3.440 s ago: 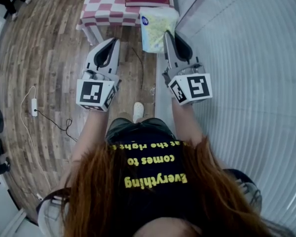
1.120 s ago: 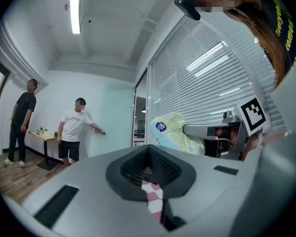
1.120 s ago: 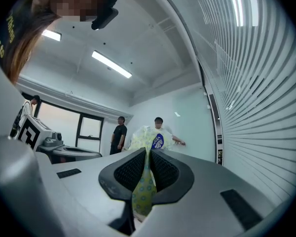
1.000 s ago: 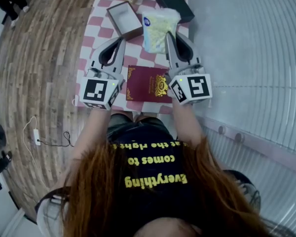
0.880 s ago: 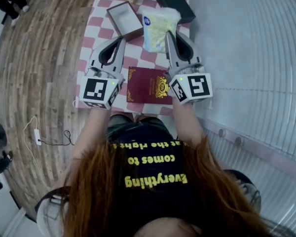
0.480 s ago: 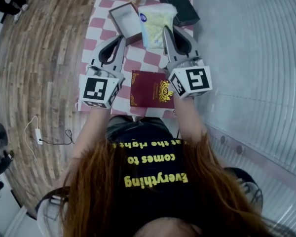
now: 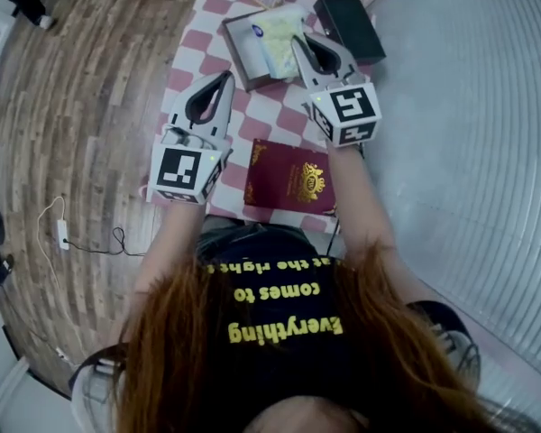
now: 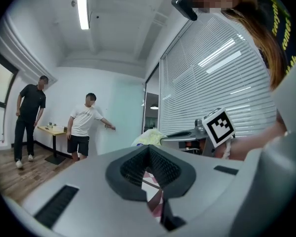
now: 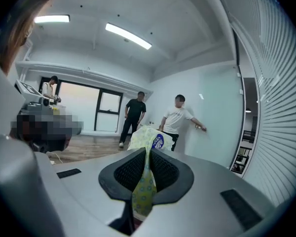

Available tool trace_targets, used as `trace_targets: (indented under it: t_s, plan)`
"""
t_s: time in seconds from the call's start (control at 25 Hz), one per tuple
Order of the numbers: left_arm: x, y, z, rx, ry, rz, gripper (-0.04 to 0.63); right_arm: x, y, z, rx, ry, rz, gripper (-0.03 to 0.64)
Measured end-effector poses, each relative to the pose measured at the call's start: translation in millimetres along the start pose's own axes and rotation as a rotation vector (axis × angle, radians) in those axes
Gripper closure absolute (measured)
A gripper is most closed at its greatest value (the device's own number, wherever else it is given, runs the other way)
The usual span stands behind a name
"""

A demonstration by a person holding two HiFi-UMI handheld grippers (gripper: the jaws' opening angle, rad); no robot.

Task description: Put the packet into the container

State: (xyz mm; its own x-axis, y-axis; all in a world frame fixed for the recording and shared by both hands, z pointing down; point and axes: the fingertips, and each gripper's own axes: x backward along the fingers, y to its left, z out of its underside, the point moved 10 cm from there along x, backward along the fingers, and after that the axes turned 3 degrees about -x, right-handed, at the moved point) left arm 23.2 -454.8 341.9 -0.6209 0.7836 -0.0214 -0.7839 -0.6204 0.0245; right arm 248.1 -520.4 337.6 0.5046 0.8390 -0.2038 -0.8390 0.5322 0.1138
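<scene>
Counter under red-and-white checkered cloth (image 7: 198,48), standing on brown wood-plank floor (image 7: 81,88). Maroon hardcover book with gold crest (image 7: 293,179) flat at counter's near edge. Black rectangular box (image 7: 347,27) at far right corner. White power strip with dark cable (image 7: 63,234) on floor, left of counter. White slatted blinds (image 7: 469,133) along right side. Background: person in black clothes (image 8: 29,117), person in white T-shirt and dark shorts (image 8: 84,127) with hand on wall, small wooden table (image 8: 52,130) between them. Long ceiling strip light (image 8: 82,4) lit.

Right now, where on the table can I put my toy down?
Bare cloth lies between the book and the box, and along the left edge under the left claw. The far end is crowded: box, black case, and the packet in the right claw.
</scene>
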Motion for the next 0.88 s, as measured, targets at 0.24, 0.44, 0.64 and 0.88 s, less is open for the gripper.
trace_targets:
  t_s: [0.24, 0.44, 0.64, 0.88]
  plan:
    - [-2, 10, 6, 0.012, 0.029, -0.032, 0.595, -52, -11, 21, -0.026, 0.116, -0.007, 0.572]
    - [-6, 16, 10, 0.014, 0.032, -0.036, 0.595, -92, -16, 41, -0.058, 0.226, 0.001, 0.572]
    - [-5, 23, 14, 0.026, 0.022, -0.031, 0.595, -125, -21, 71, -0.107, 0.338, 0.013, 0.572]
    - [-1, 30, 19, 0.03, 0.019, -0.04, 0.595, -148, -16, 80, -0.109, 0.372, 0.004, 0.572]
